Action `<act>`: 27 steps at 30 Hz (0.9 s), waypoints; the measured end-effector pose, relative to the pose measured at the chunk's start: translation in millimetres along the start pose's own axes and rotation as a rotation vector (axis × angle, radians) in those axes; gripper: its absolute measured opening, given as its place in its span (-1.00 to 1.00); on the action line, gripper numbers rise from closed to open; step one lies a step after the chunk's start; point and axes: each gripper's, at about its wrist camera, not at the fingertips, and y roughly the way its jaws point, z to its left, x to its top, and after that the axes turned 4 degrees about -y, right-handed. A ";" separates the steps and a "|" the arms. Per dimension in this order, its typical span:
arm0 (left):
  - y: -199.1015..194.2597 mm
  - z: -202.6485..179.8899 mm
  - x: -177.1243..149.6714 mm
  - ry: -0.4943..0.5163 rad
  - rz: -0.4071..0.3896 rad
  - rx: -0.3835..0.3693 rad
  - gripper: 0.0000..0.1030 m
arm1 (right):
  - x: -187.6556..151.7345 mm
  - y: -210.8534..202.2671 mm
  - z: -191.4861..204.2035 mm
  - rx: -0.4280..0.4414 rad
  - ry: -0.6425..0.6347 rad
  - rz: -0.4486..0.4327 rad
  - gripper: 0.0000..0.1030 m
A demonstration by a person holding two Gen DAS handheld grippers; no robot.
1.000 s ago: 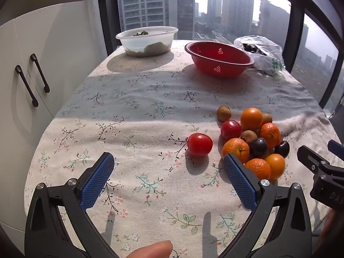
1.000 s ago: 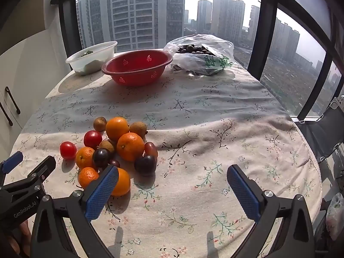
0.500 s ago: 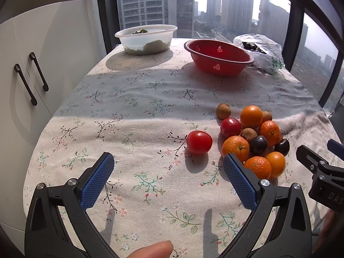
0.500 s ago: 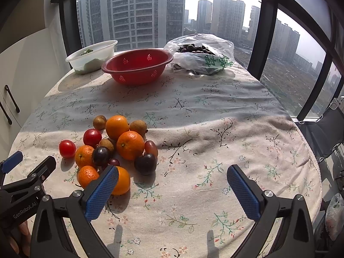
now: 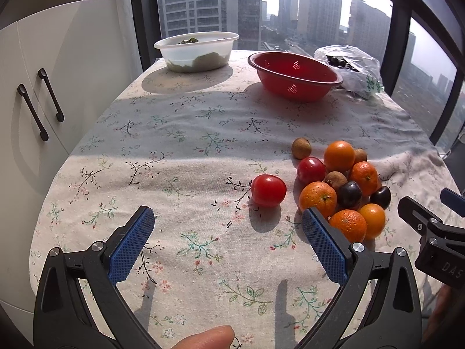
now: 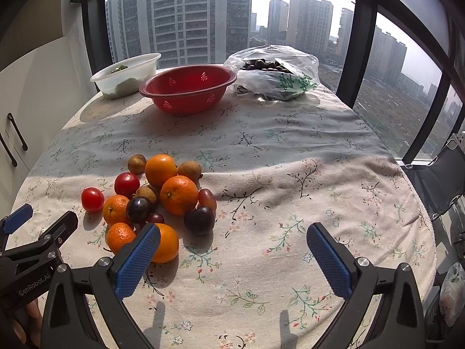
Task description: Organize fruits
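Observation:
A pile of fruit lies on the floral tablecloth: several oranges [image 5: 318, 198] [image 6: 178, 195], dark plums [image 6: 199, 220], brown longans [image 5: 301, 148] and red tomatoes. One tomato [image 5: 268, 190] [image 6: 92, 199] sits apart, left of the pile. A red colander [image 5: 294, 74] [image 6: 187, 87] stands empty at the far side. My left gripper [image 5: 228, 231] is open and empty, just short of the lone tomato. My right gripper [image 6: 234, 247] is open and empty, right of the pile, its left pad in front of an orange [image 6: 165, 242].
A white plastic bowl [image 5: 197, 51] [image 6: 128, 75] stands at the far left. A clear bag of dark fruit [image 5: 350, 68] [image 6: 273, 72] lies right of the colander. White cabinets [image 5: 37, 87] stand left of the round table; windows are behind.
Both grippers have shifted only slightly; the left one edged a little towards the lone tomato. Both stay open, and no fruit has moved.

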 end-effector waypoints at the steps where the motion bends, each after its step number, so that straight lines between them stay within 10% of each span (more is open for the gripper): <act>1: 0.1 0.0 0.2 0.000 0.000 0.000 0.99 | 0.3 -0.2 -0.4 0.000 0.000 0.000 0.99; 27: 1.9 -2.1 -2.2 0.000 0.007 0.003 0.99 | 0.2 0.4 4.4 -0.001 -0.004 0.002 0.99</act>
